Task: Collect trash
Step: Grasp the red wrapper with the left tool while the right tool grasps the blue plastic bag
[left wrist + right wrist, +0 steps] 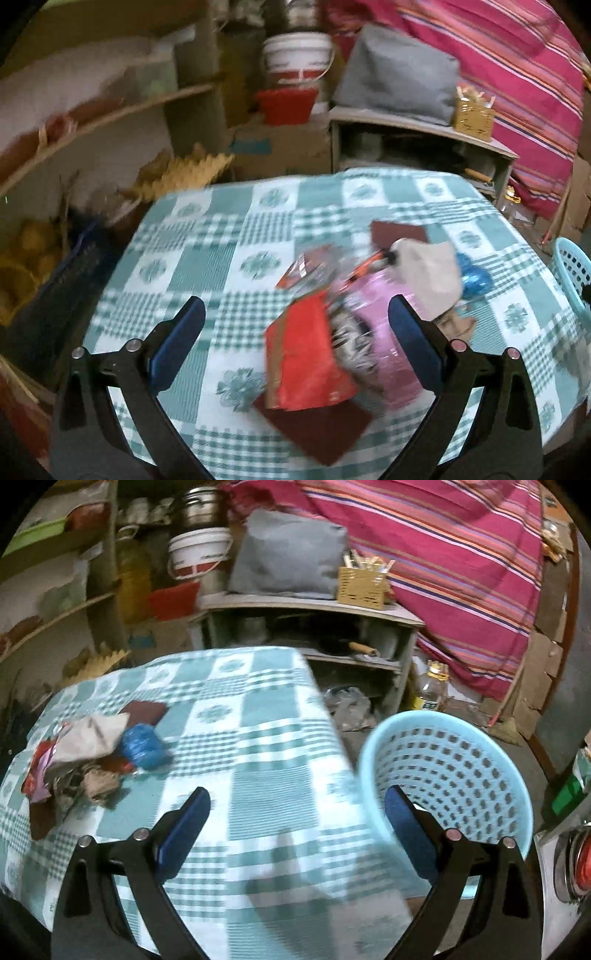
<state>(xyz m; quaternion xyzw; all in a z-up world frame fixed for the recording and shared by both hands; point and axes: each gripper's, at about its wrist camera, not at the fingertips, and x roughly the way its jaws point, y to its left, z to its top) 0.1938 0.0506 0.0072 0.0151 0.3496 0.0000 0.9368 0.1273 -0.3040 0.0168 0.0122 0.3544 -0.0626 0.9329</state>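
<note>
Since both tools hang over the checked cloth with nothing in them, the step in hand looks like reaching for the next scrap.

Left tool: the left tool (295,321) stands with its jaws spread wide and empty, framing the trash pile (354,314) in the lower middle of its view; the pads touch nothing.

Right tool: the right tool (297,808) is also spread wide and empty, over bare cloth in the lower middle of its view, with the basket just to its right.

Trash: the pile lies on the counter (207,258), a red wrapper (310,365) on top of a dark red card (321,428), a pink wrapper (376,332) beside it, a beige paper (428,277) behind, and a blue crumpled ball (142,746) at the pile's right edge.

Basket: the light blue basket (491,746) stands off the counter's right edge, at the right of the right wrist view; I see nothing in the part of it that shows.

Doing it well: I would pick one loose top piece, such as the red wrapper, and close on a raised fold instead of pressing flat into the cloth, so the cloth does not come up with it. Lift clear before swinging to the basket, and let go only once over its mouth.

Writing: the wrappers and the white bucket (295,55) at the top carry print, but blur makes all of it unreadable.
</note>
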